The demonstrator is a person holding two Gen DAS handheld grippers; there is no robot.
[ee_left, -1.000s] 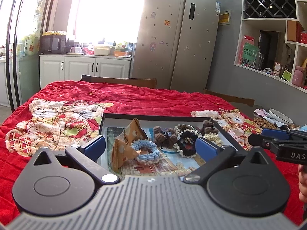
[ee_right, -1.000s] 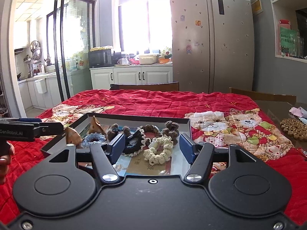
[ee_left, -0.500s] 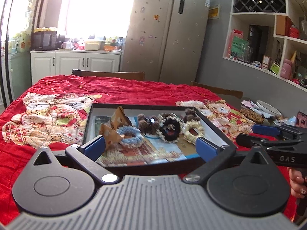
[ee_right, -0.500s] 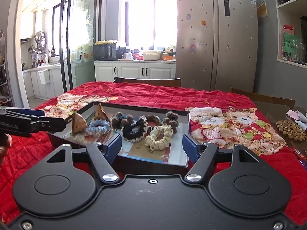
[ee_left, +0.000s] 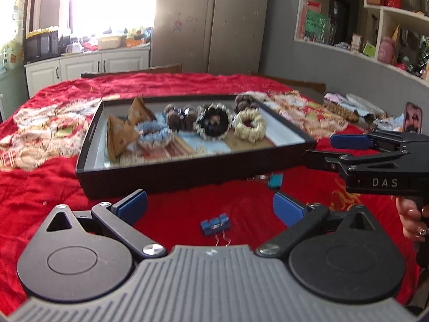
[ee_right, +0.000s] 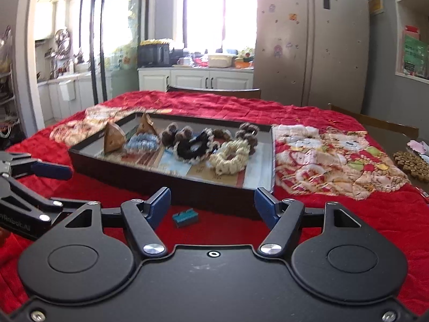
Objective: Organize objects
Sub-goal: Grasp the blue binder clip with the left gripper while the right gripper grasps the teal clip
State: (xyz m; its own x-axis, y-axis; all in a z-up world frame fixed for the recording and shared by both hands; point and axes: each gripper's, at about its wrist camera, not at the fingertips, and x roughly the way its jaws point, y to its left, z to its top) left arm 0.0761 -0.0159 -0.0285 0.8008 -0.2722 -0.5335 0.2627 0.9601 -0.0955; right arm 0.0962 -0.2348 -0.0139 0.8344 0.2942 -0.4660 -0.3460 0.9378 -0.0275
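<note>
Both tools were lowered short of the tray (ee_left: 187, 177): left tool (ee_left: 210, 205) wide, empty; right tool (ee_right: 212, 204) empty, closing slightly; 2 clips (ee_left: 215, 224) were revealed.

Red cloth (ee_left: 187, 214), blue clip (ee_left: 215, 224)

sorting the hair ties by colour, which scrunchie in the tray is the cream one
The cream scrunchie lies at the right end of the row in the tray, beside the black scrunchie. The blue scrunchie lies further left.

Black tongs (ee_left: 210, 206), blue pads (ee_left: 132, 204), "DAS" lettering
</note>
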